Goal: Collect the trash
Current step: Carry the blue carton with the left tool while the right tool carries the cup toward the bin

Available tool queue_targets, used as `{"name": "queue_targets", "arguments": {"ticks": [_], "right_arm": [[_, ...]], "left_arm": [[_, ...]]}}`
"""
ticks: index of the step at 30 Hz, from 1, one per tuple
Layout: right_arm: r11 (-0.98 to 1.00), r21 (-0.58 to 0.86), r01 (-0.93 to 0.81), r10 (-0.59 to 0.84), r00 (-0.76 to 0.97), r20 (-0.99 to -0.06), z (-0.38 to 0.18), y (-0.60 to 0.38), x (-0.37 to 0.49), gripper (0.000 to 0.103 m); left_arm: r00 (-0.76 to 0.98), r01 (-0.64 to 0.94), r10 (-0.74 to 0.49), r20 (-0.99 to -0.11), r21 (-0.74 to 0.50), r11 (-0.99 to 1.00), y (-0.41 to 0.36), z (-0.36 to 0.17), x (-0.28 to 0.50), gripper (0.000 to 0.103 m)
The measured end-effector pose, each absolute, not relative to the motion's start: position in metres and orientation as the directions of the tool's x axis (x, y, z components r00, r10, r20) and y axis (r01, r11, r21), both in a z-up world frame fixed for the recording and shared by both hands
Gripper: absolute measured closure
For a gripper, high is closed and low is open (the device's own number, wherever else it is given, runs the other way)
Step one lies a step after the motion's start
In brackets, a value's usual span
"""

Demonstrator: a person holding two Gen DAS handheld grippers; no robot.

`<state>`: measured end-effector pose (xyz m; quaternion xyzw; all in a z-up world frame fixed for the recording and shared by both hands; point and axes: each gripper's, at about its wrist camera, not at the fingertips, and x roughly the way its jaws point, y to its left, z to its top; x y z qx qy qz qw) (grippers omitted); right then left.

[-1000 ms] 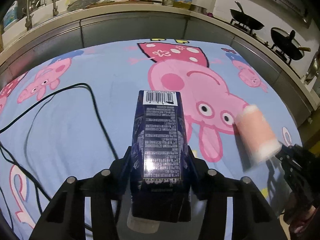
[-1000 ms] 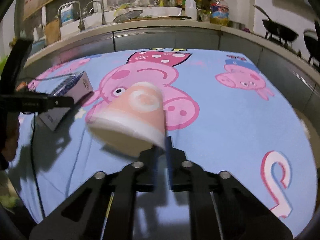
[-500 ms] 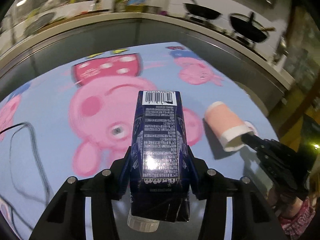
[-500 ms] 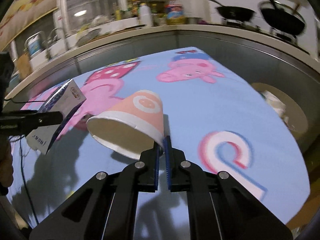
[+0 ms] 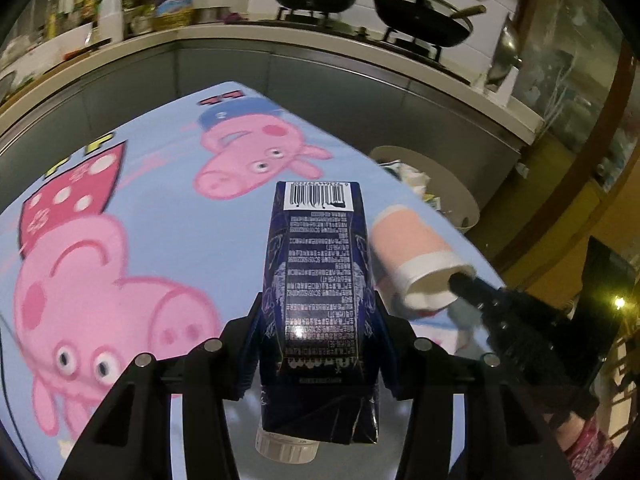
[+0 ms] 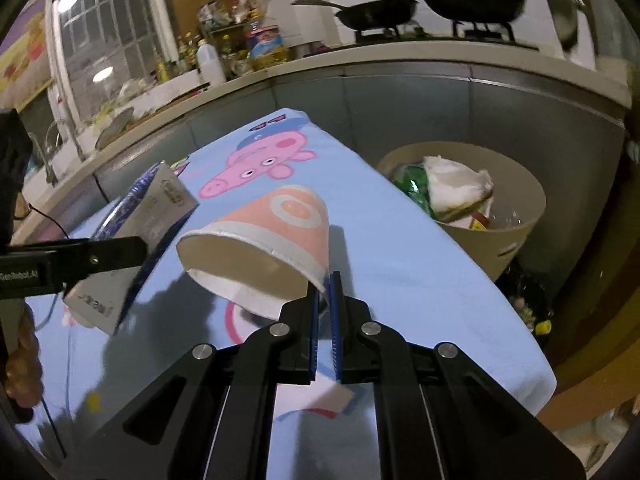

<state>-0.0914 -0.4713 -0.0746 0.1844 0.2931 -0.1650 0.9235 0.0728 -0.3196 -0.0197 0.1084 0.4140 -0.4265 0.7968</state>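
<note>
My left gripper [image 5: 318, 312] is shut on a dark blue drink carton [image 5: 318, 280] with a barcode end and a white cap, held above the table. The carton also shows in the right wrist view [image 6: 148, 216]. My right gripper [image 6: 325, 288] is shut on the rim of a pink and white paper cup [image 6: 264, 240], held in the air on its side. The cup also shows in the left wrist view [image 5: 416, 256]. A beige round trash bin [image 6: 512, 240] with trash in it stands on the floor past the table's right edge; its rim shows in the left wrist view [image 5: 448, 172].
The table wears a blue cartoon-pig cloth [image 5: 160, 220]. A grey counter [image 6: 440, 92] with woks [image 5: 424, 20], bottles and a sink runs behind. A black cable [image 6: 52, 224] lies at the table's left.
Both grippers have swung to the right with their loads. The view has shifted from the table's middle to its right end, and the trash bin has come into view.
</note>
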Motion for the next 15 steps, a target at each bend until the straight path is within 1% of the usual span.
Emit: {"name": "queue_targets", "arguments": {"ticks": [8, 15], "right_arm": [[0.879, 0.252, 0.405, -0.189, 0.781, -0.596, -0.076, -0.482, -0.092, 0.098], [0.862, 0.274, 0.426, -0.209, 0.792, -0.574, -0.076, -0.494, -0.103, 0.098]], "left_arm": [[0.263, 0.781, -0.585, -0.767, -0.187, 0.596, -0.343, -0.026, 0.063, 0.054], [0.238, 0.803, -0.604, -0.761, -0.196, 0.563, -0.363, -0.018, 0.06, 0.054]]}}
